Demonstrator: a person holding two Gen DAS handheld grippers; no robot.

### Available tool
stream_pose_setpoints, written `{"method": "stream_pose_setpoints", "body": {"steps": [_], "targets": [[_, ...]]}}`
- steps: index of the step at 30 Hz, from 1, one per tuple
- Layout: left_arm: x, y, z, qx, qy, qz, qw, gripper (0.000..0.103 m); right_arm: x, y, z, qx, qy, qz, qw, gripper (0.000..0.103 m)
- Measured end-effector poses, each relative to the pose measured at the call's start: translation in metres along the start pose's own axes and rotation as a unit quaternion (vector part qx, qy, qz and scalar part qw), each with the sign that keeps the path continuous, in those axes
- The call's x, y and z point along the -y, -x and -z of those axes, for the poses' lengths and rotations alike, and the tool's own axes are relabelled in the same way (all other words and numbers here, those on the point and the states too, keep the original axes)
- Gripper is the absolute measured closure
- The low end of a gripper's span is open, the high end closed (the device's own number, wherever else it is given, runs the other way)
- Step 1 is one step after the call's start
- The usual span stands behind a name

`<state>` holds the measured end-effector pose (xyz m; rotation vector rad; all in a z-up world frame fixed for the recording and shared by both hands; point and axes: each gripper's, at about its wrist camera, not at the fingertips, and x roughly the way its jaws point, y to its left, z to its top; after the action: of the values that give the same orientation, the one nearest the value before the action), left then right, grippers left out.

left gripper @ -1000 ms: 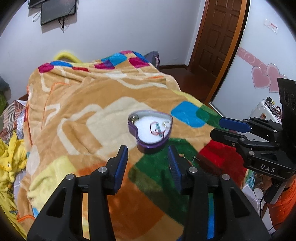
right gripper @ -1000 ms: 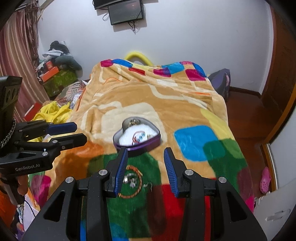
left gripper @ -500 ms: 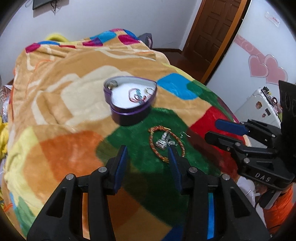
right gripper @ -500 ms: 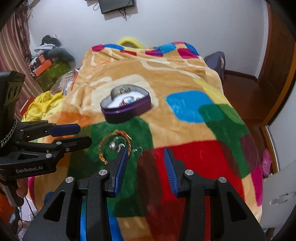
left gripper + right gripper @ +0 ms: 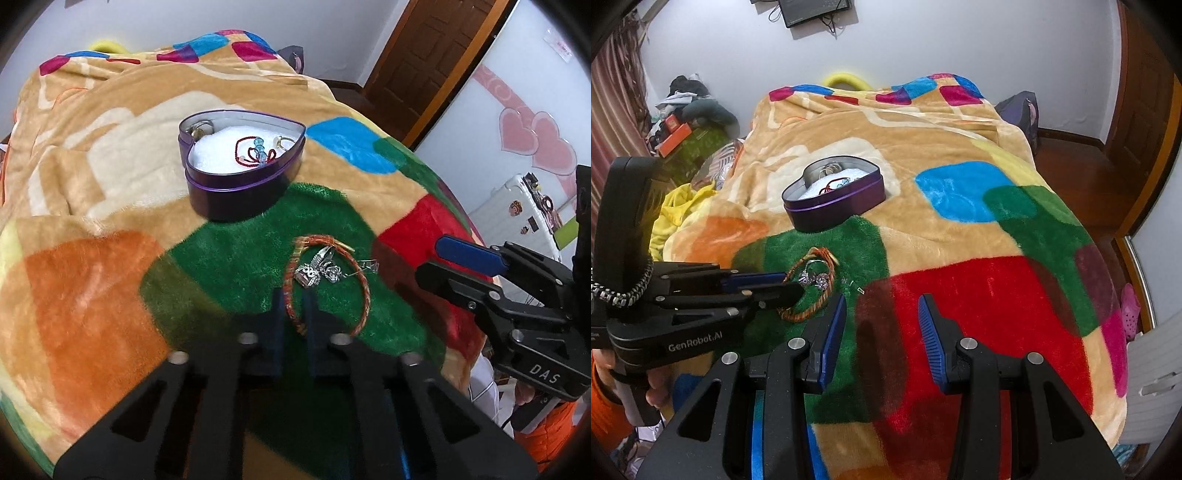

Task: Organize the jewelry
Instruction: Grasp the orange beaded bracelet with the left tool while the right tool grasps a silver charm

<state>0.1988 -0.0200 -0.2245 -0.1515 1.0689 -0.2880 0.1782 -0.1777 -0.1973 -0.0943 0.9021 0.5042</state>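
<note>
**Mia:** Where is the jewelry sitting?

**Ben:** On the bed, on a fuzzy blanket (image 5: pixel 960 229) with lots of colors. A purple heart-shaped tin (image 5: pixel 236 184) is sitting there with its top off. A red string bracelet with blue beads (image 5: pixel 255 151) is lying on the white pad inside it, and I am seeing small rings by the tin's wall too.

**Mia:** And outside the tin?

**Ben:** An orange braided bracelet (image 5: pixel 325 280) is lying on the green patch, just in front of the tin. Some small silver pieces (image 5: pixel 317 269) are lying inside its loop. A tiny silver earring (image 5: pixel 855 287) is sitting just beside the loop.

**Mia:** What is the left gripper (image 5: pixel 293 314) doing?

**Ben:** It is reaching over the near edge of the orange bracelet. Its fingers (image 5: pixel 277 325) are standing close together, one on each side of the cord. I cannot tell if they are pinching it.

**Mia:** And the right gripper (image 5: pixel 882 332)?

**Ben:** It is hanging over the red patch, further from the tin than the bracelet. Its fingers (image 5: pixel 932 339) are spread wide and holding nothing.
</note>
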Motion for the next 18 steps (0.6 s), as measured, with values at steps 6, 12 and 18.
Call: {"method": "stream_pose_setpoints", "body": {"steps": [6, 12, 18], "targets": [[0.008, 0.017, 0.000, 0.029, -0.027, -0.019, 0.9991, 0.102, 0.001, -0.002, 0.000, -0.002, -0.007, -0.004, 1.000, 0.066], [0.016, 0.049, -0.006, 0.072, -0.049, -0.022, 0.9959, 0.102, 0.000, -0.001, 0.000, -0.001, -0.008, -0.005, 1.000, 0.066], [0.012, 0.067, -0.010, 0.095, -0.049, -0.029, 0.9939, 0.102, -0.005, 0.000, -0.002, 0.000, -0.004, -0.008, 1.000, 0.066]]}}
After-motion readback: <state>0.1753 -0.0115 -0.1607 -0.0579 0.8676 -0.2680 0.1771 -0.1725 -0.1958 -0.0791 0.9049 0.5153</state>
